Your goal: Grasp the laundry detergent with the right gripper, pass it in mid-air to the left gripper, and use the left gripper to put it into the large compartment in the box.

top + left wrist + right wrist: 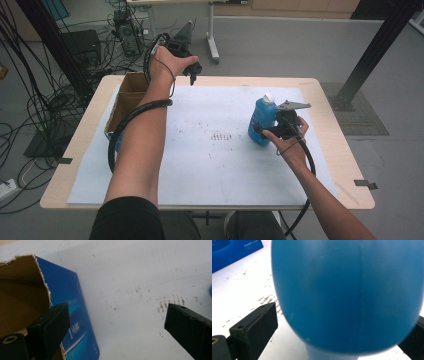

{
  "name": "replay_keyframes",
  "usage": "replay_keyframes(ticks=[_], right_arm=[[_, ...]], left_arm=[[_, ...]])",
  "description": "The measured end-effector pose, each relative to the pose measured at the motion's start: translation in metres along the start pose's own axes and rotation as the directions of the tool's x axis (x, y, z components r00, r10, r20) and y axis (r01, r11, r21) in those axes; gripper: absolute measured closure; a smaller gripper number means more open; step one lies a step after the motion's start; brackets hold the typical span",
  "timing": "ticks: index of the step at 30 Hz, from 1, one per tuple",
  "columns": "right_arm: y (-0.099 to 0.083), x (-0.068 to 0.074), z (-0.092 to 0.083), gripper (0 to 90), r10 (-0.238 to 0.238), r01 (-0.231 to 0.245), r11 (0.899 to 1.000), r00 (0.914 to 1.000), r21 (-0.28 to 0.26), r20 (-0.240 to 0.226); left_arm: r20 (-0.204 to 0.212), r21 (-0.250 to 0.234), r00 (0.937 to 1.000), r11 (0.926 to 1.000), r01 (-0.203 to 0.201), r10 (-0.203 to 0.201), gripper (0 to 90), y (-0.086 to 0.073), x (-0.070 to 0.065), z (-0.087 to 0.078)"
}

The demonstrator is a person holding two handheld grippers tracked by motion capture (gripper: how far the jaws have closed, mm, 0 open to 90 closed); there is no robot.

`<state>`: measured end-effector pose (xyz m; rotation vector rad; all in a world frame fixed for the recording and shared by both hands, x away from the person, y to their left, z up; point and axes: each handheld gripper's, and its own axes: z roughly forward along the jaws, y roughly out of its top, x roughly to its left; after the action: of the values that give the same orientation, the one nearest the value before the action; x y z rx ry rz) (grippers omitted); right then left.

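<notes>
A blue bottle (262,122) with a white cap stands on the right part of the white mat (210,160). My right gripper (267,131) reaches it from the right. Its jaws stand wide apart on either side of the bottle (352,295), and a thin strip of mat shows beside the left jaw. The bottle hides most of the other jaw. My left gripper (192,75) is held up over the table's far edge, open and holding nothing. Between its jaws lies bare mat (130,302), with the box (67,305) at the left.
An open cardboard box (127,97) with a torn rim and a blue printed side sits at the table's left, under my left forearm. Cables trail from both grippers. Beyond the far edge are a table leg (212,35) and tangled floor cables.
</notes>
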<state>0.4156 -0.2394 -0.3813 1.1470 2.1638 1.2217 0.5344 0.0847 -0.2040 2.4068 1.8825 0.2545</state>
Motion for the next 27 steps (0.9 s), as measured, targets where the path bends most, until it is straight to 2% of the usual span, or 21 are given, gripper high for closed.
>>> replay_keyframes(ticks=[27], right_arm=[[0.0011, -0.0008, 0.0062, 1.5, -0.014, 0.014, 0.999, 0.9999, -0.033, 0.006]], left_arm=[[-0.001, -0.01, 1.0, 0.9999, -0.007, 0.007, 6.9, 0.0, -0.0002, -0.0027]])
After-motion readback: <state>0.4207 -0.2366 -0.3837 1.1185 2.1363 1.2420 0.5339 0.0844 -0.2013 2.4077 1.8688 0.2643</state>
